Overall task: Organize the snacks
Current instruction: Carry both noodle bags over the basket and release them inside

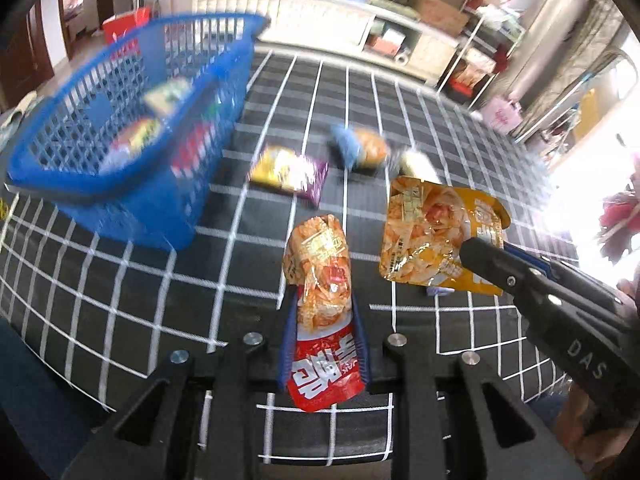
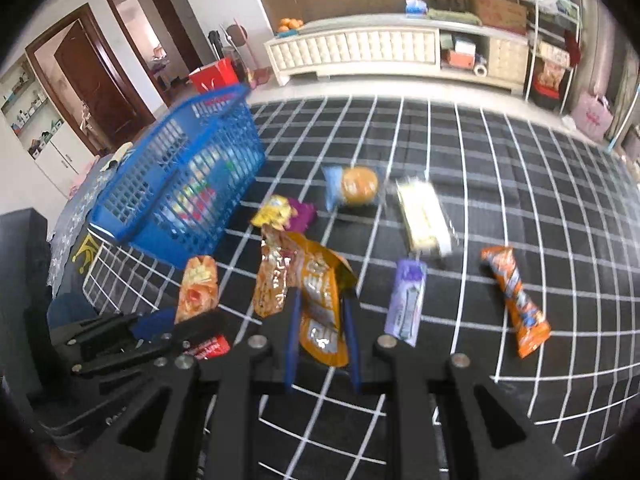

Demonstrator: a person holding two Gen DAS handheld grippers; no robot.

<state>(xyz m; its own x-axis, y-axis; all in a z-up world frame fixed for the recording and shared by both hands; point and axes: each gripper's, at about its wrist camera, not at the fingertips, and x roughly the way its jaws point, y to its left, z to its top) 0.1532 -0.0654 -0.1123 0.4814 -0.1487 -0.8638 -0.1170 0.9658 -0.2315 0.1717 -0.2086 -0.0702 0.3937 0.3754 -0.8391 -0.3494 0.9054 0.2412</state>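
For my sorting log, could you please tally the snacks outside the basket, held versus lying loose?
Held in jaws: 2, red packet, orange pouch
Lying loose: 5, yellow-purple packet, bun, pale pack, purple bar, orange bar
Total: 7

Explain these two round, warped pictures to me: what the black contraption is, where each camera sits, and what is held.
No robot here: a person carries a hand-held gripper in each hand, each with a wide-angle camera looking along its two fingers, hence the bent edges.

The left camera's view shows the left hand-held gripper shut on a red chip packet. The right hand-held gripper, seen from its own camera, is shut on an orange-yellow chip packet.

Both are raised over a black cloth with a white grid. On it stand a blue plastic basket, already holding snacks, and loose items: a purple bar, an orange packet, a wrapped bun and a pale packet.
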